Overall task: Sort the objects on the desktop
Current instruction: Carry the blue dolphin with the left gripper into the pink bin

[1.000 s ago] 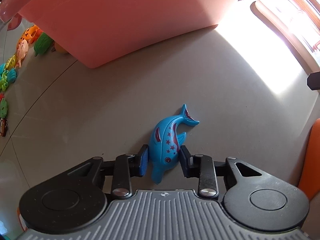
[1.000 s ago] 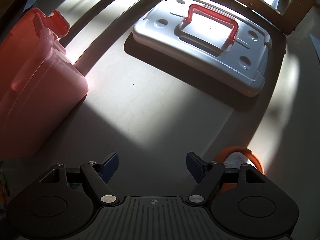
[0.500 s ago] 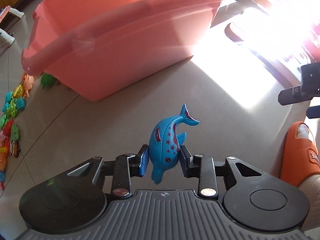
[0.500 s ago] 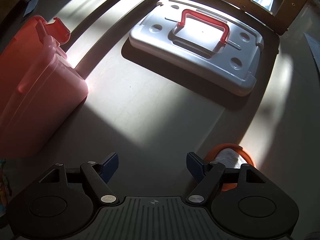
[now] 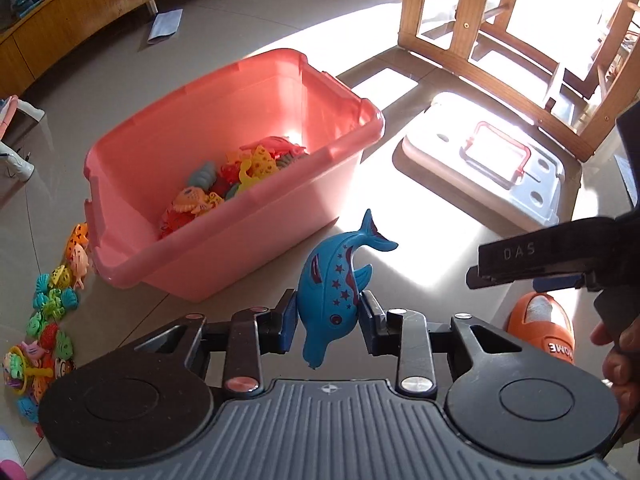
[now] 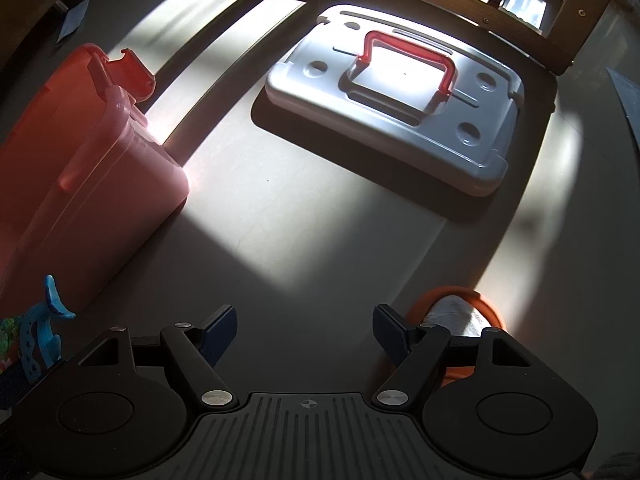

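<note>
Blue plastic dolphin toy with red stars: was clamped across the body between both blue pads, snout hanging down toward the camera, tail up and away, lifted clear of the floor.
Left gripper: was closed tight on the dolphin, one pad pressed to each flank.
Right gripper: stood with fingers well apart, nothing between them, only bare floor below; was seen from the left wrist as a dark body at the right edge.
Pink rectangular plastic bin: one, stood open on the floor beyond the dolphin, near but apart from it.
Small plastic sea-creature toys in the bin: a heap in orange, yellow, red and grey, too tangled to count.
Loose toys on the floor: a row left of the bin, in orange, green, teal and red, too many and too small to count surely.
Grey plastic lid with a red handle: one, lay flat to the right of the bin, well apart from it.
Orange slipper: one, on a socked foot, beside the right gripper.
Wooden frame: one, stood behind the lid.
</note>
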Tool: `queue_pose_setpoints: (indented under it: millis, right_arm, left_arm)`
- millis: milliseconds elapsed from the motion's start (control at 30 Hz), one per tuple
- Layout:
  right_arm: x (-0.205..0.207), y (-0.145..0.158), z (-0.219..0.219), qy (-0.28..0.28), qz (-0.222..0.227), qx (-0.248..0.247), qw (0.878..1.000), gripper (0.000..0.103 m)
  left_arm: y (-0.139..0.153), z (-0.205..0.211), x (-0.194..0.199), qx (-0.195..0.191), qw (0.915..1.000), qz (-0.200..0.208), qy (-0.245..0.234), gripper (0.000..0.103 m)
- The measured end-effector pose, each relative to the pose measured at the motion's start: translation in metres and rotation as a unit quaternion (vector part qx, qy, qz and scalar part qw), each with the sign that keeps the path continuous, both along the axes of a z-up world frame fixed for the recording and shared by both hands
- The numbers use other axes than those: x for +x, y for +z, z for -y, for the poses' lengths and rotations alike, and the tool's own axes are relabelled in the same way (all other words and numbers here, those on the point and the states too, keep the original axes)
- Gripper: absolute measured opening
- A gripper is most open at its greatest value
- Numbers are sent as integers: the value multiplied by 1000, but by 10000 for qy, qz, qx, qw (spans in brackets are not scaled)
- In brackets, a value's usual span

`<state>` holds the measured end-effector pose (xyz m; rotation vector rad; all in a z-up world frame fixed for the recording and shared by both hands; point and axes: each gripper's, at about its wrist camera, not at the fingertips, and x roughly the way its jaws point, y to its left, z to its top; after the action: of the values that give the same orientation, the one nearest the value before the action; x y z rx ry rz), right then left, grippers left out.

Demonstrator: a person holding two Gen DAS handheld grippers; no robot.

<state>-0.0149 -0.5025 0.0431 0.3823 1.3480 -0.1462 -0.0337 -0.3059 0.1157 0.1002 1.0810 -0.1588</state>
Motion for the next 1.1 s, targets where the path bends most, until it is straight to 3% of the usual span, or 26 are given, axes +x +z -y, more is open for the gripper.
queue_pose_setpoints:
  millis: [267, 600, 867, 1100]
  right_arm:
    - [4, -7, -4, 65, -45, -9, 10000, 72]
    - [11, -21, -8, 86, -90, 3, 9999, 72]
    - [20, -27, -9, 35, -72, 81, 9999, 72]
    - [27, -39, -13, 72, -152, 38, 9999, 72]
  left_arm:
    - [32, -11, 43, 136, 9991, 395, 73, 33]
    - [43, -35, 114, -54, 9982, 458, 394, 33]
    - [-3, -59, 165, -166, 9974, -90, 695, 33]
    - [-56, -75, 180, -214, 9930, -770, 869, 33]
